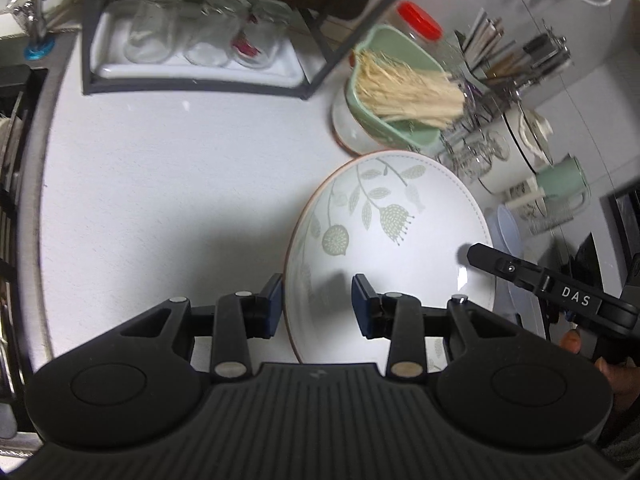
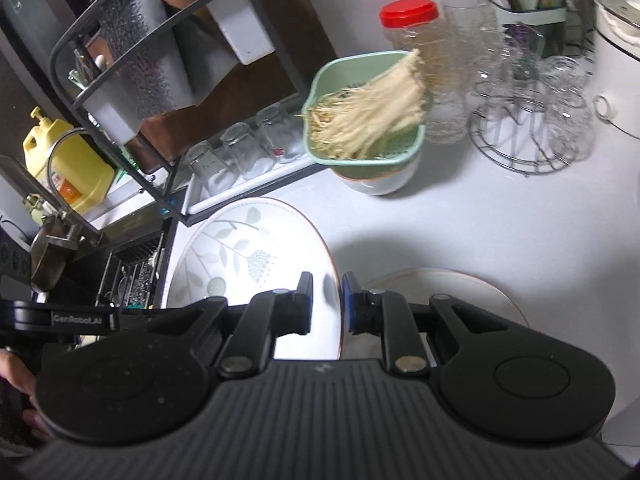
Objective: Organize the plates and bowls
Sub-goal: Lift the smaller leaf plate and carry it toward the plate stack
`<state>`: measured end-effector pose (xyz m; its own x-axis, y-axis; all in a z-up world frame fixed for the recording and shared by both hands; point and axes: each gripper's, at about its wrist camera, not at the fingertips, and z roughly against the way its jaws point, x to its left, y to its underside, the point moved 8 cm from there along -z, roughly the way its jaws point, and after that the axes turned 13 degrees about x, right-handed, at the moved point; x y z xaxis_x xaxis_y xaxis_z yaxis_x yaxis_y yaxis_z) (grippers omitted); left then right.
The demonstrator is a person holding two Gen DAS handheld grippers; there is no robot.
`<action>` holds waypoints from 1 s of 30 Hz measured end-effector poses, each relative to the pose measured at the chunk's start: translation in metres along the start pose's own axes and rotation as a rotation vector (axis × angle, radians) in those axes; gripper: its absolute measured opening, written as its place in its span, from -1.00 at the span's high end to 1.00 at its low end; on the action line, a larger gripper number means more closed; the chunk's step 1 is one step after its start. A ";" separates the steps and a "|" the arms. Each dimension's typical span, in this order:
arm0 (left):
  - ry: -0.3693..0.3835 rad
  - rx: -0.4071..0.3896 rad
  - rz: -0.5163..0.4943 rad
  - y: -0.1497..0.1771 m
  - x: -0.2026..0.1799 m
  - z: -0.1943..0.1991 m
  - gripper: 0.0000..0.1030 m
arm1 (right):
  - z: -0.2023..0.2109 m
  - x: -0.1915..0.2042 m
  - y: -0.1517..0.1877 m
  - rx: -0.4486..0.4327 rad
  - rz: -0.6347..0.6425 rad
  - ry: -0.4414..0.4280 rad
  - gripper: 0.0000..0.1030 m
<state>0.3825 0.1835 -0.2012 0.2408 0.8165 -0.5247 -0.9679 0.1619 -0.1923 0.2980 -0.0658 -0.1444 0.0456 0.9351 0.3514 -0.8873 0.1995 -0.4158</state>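
Observation:
A white plate with a green leaf pattern (image 1: 384,224) is held tilted above the counter. My left gripper (image 1: 316,306) is open, its jaws standing either side of the plate's left rim without pinching it. My right gripper (image 2: 327,304) is shut on the plate's (image 2: 240,248) right rim. The right gripper's finger (image 1: 520,276) also shows in the left wrist view at the plate's far edge. A second white plate (image 2: 452,284) lies flat on the counter under the right gripper. A white bowl (image 2: 384,182) sits behind, under a green strainer.
The green strainer (image 1: 396,92) holds pale noodle-like strands. A black rack with upturned glasses (image 1: 192,36) stands at the back. A red-lidded jar (image 2: 416,40), a wire glass stand (image 2: 528,120) and a utensil holder (image 1: 512,60) crowd the right. The sink (image 2: 132,272) lies left.

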 end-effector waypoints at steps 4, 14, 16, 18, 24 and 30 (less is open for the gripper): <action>-0.038 0.037 -0.010 0.007 -0.009 -0.013 0.20 | 0.006 -0.011 0.011 -0.023 -0.045 0.004 0.64; -0.053 0.094 -0.063 0.009 -0.042 -0.050 0.20 | 0.017 -0.050 0.036 -0.041 -0.107 0.036 0.64; -0.071 0.108 -0.080 0.009 -0.051 -0.059 0.20 | 0.018 -0.060 0.040 -0.045 -0.113 0.050 0.64; -0.089 0.119 -0.094 0.009 -0.058 -0.069 0.20 | 0.019 -0.070 0.044 -0.046 -0.125 0.055 0.64; -0.157 0.121 -0.111 0.008 -0.078 -0.090 0.20 | 0.015 -0.096 0.054 -0.034 -0.131 0.076 0.64; -0.208 0.115 -0.128 0.006 -0.085 -0.099 0.20 | 0.004 -0.110 0.059 -0.022 -0.118 0.073 0.64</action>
<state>0.3635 0.0607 -0.2399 0.3530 0.8799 -0.3180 -0.9353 0.3230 -0.1444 0.2388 -0.1581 -0.2040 0.1831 0.9235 0.3371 -0.8638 0.3149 -0.3934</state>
